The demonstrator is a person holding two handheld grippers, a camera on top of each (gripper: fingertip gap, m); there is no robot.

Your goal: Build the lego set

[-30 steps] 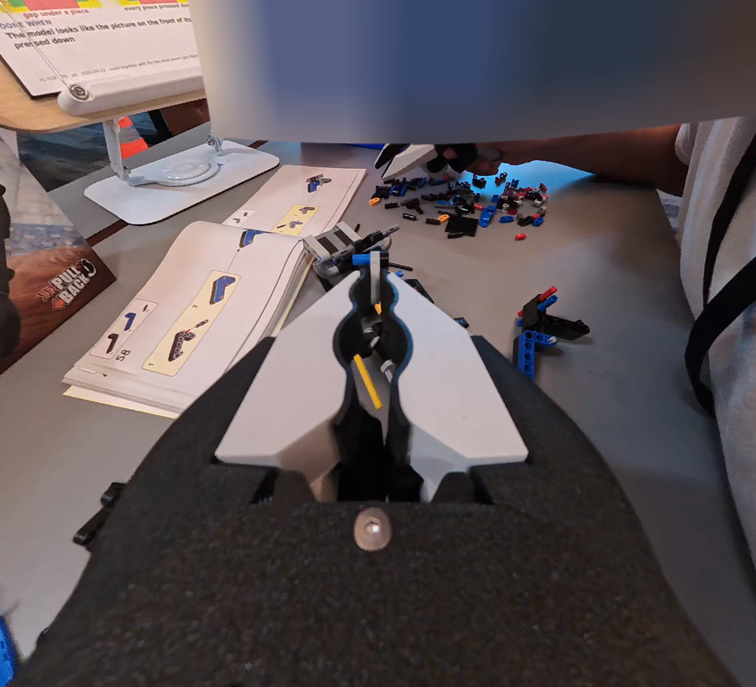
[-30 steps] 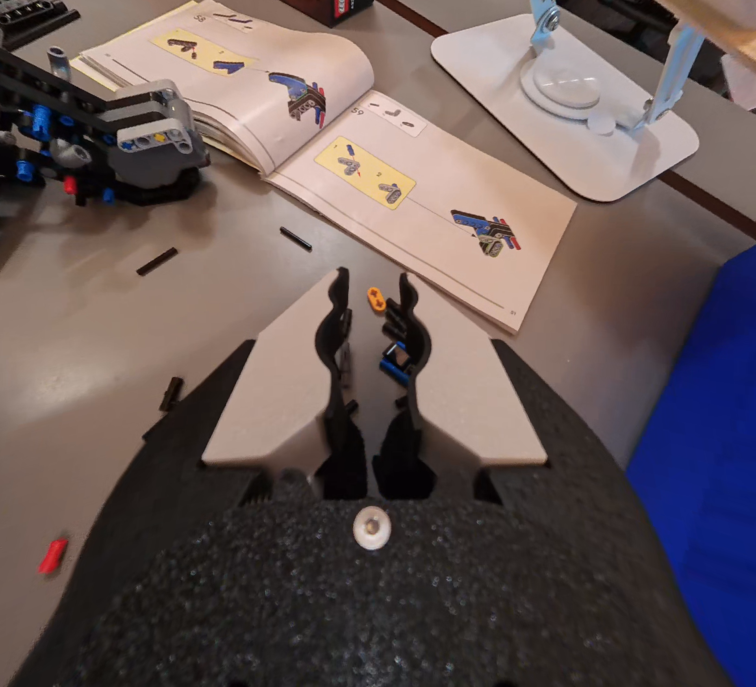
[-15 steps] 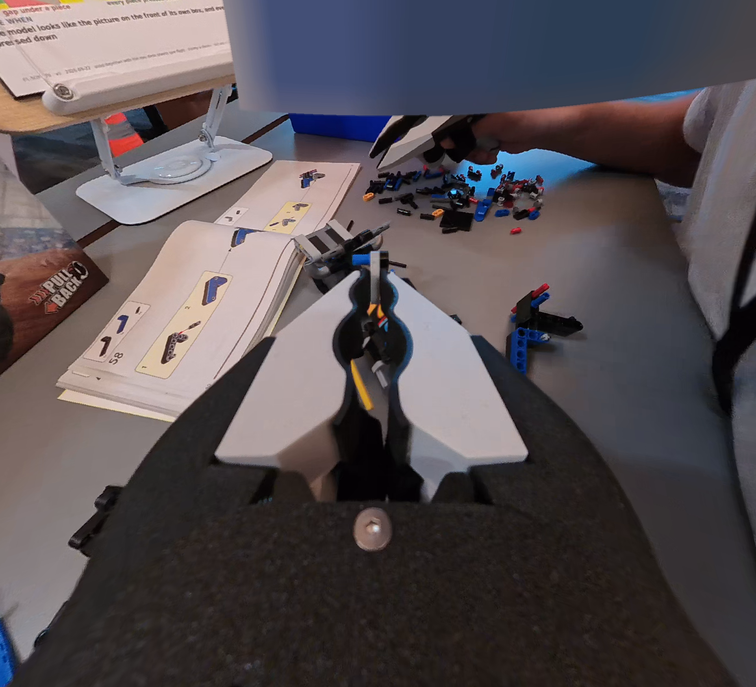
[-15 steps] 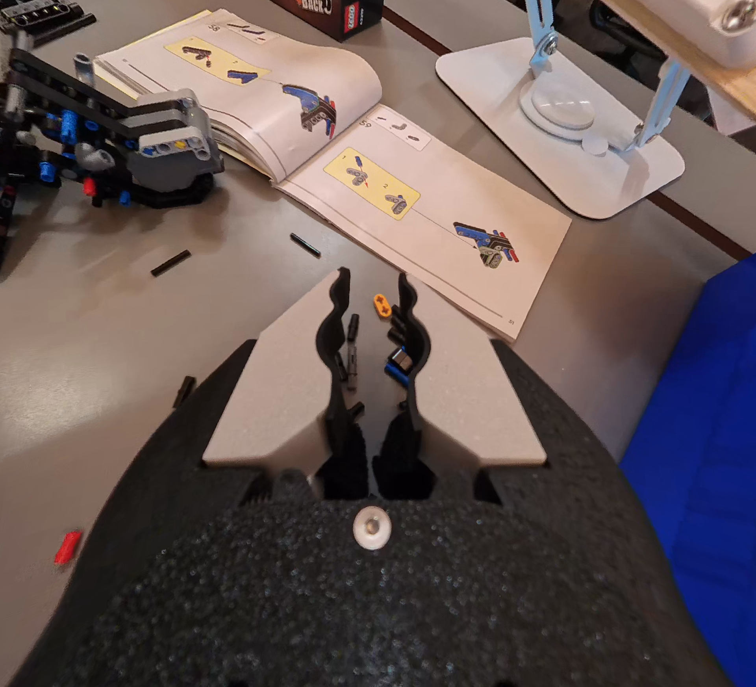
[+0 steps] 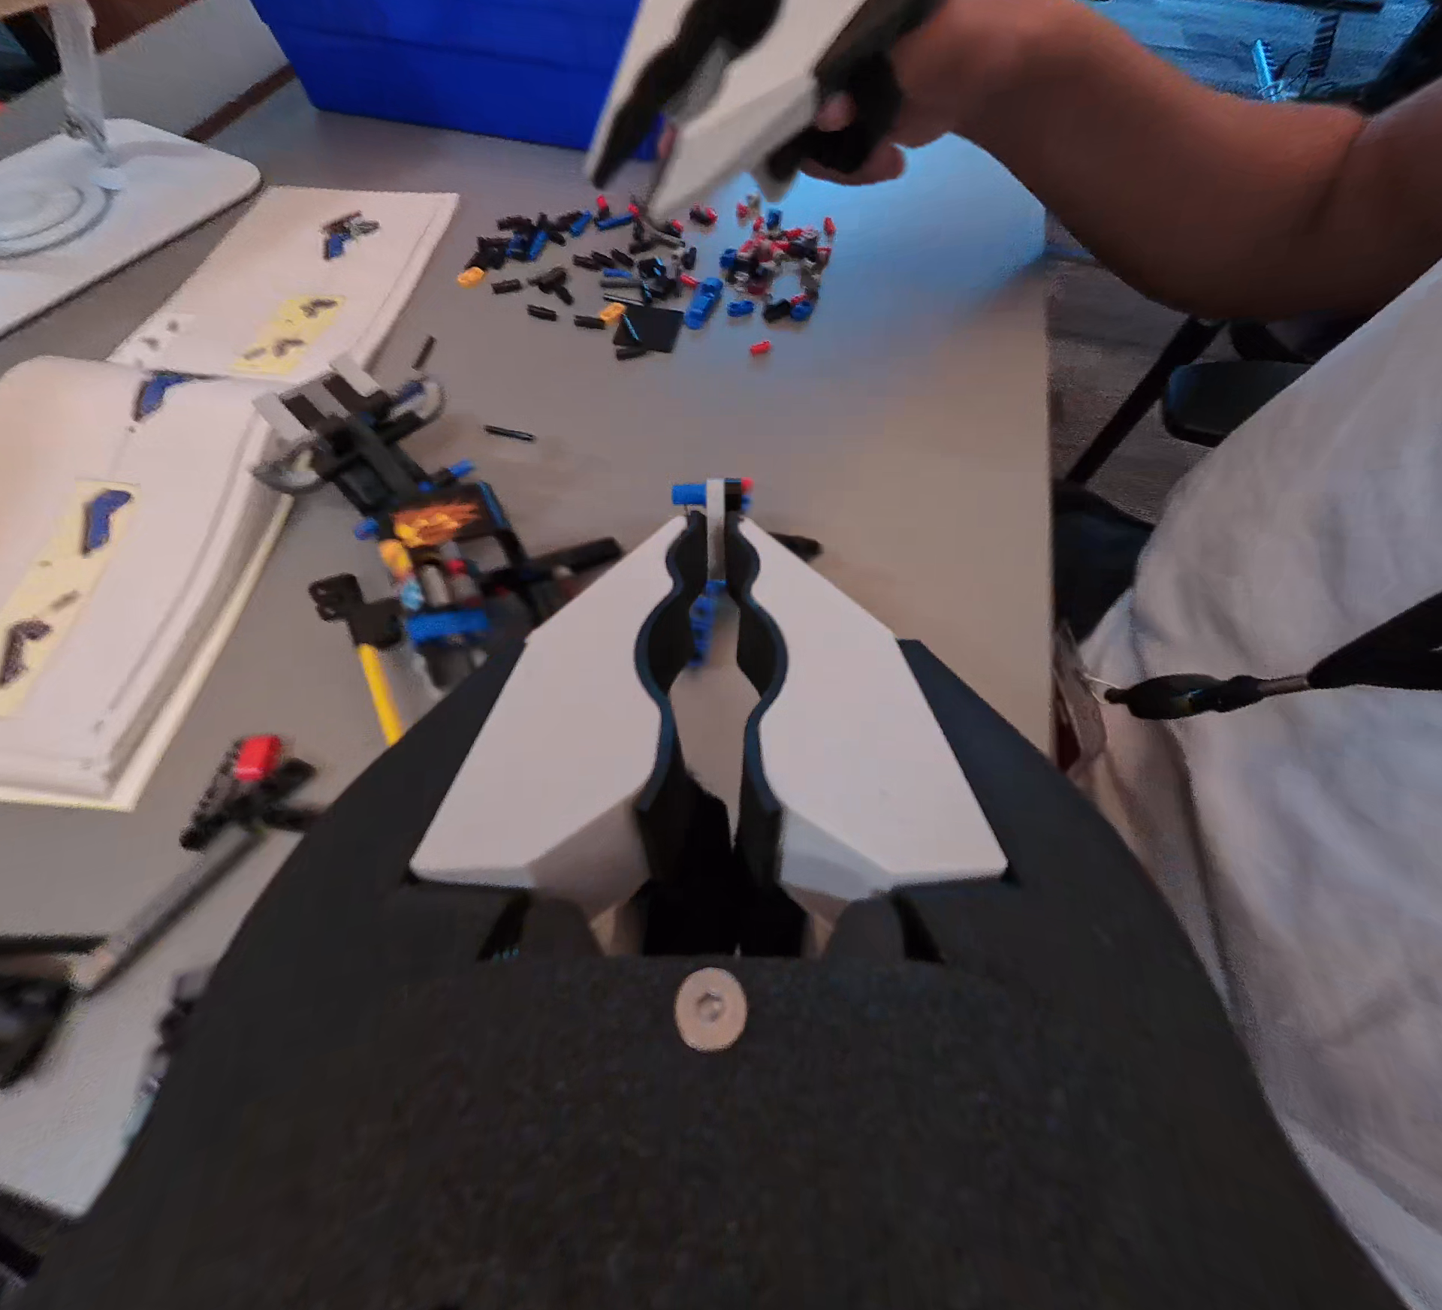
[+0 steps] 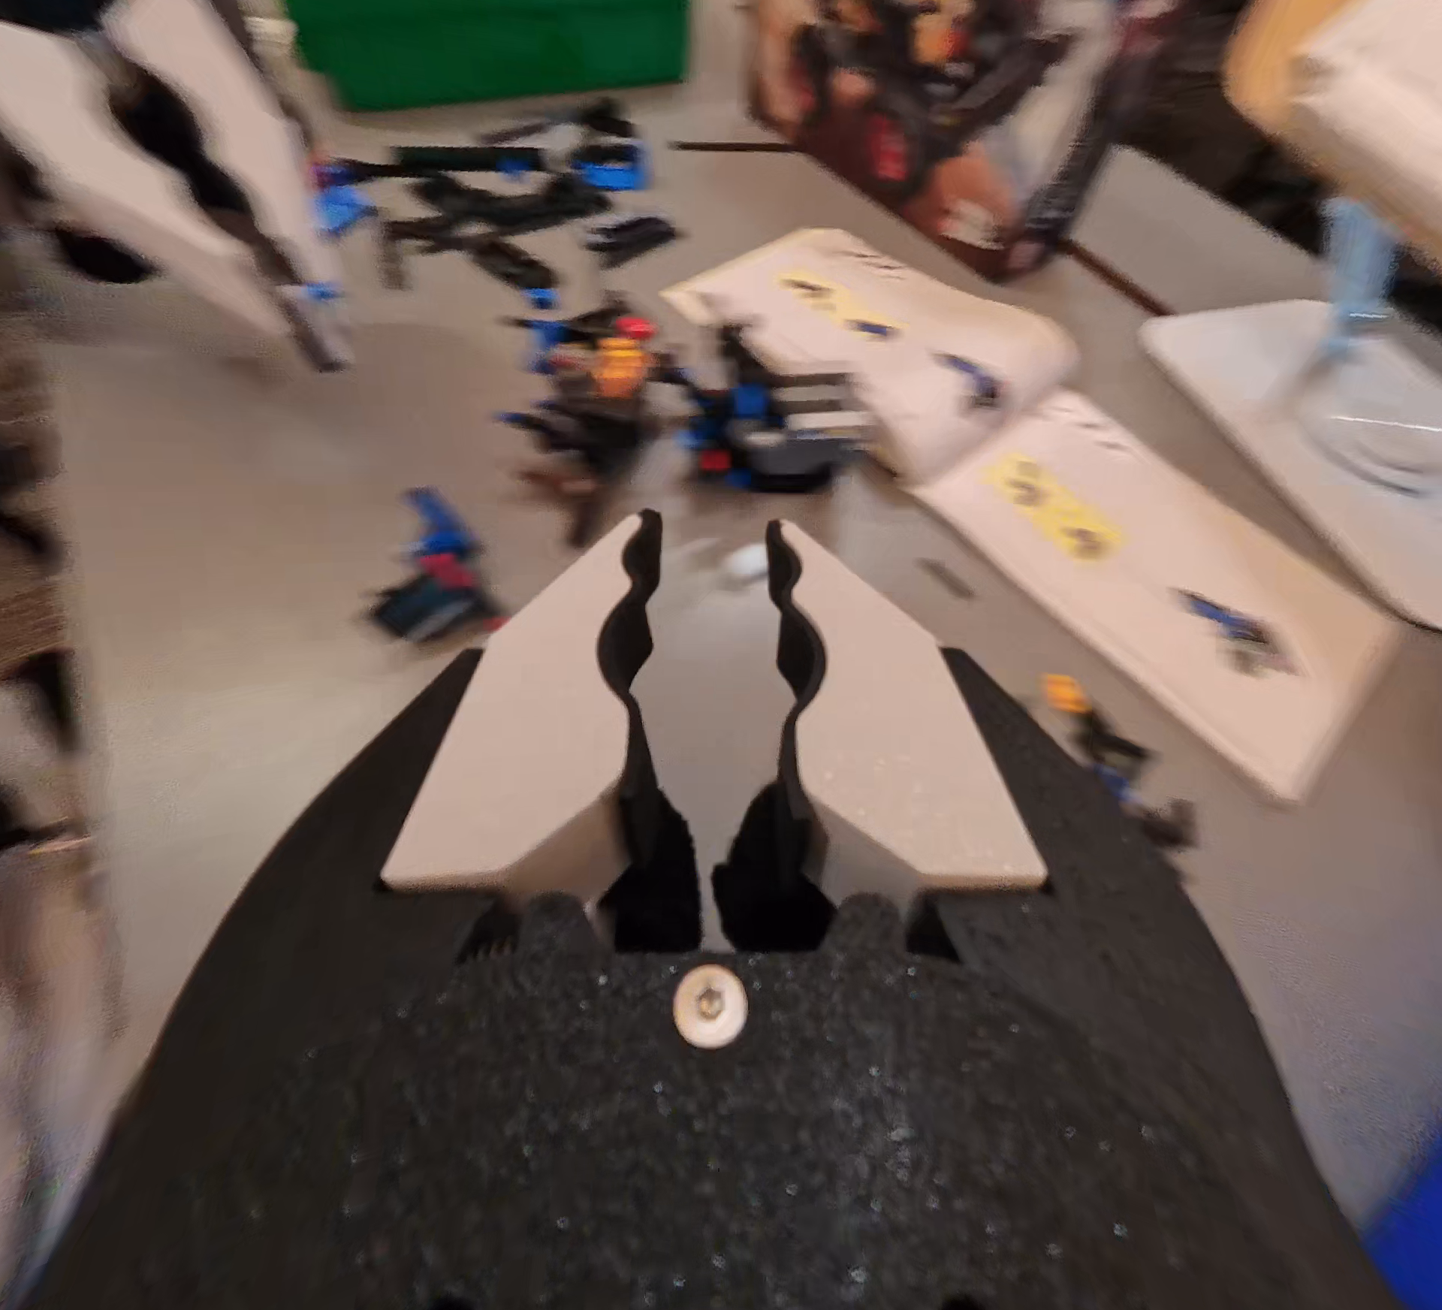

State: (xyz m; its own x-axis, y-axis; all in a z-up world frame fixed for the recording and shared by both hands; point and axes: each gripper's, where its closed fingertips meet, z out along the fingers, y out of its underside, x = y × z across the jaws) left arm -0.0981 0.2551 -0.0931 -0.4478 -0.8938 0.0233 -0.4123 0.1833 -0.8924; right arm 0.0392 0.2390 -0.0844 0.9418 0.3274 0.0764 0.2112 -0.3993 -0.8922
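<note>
The partly built model, black and blue with an orange flame panel and a yellow axle at its near end, lies on the grey worktop against the edge of the open instruction booklet. It is not held by either tool.

The left gripper is above the worktop to the right of the model. Its jaws are nearly closed on a small sub-assembly: a grey upright piece with a blue pin on one side and a red-and-black bit on the other, pinched only at the tips.

The right gripper hangs over the loose parts pile at the far side. In its own view, the jaws stand apart with nothing between them; that view is heavily blurred.

A blue bin sits beyond the pile, and a white stand base beyond the booklet.

Risks, as judged:
- The tip-only pinch on the sub-assembly is shallow; a twist or bump could rotate or drop it.
- Pins in the pile are small and crowded; a descent there may scatter neighbours or lift two at once.
- The model is unsupported, so pressing a part in could slide it into the booklet.
</note>
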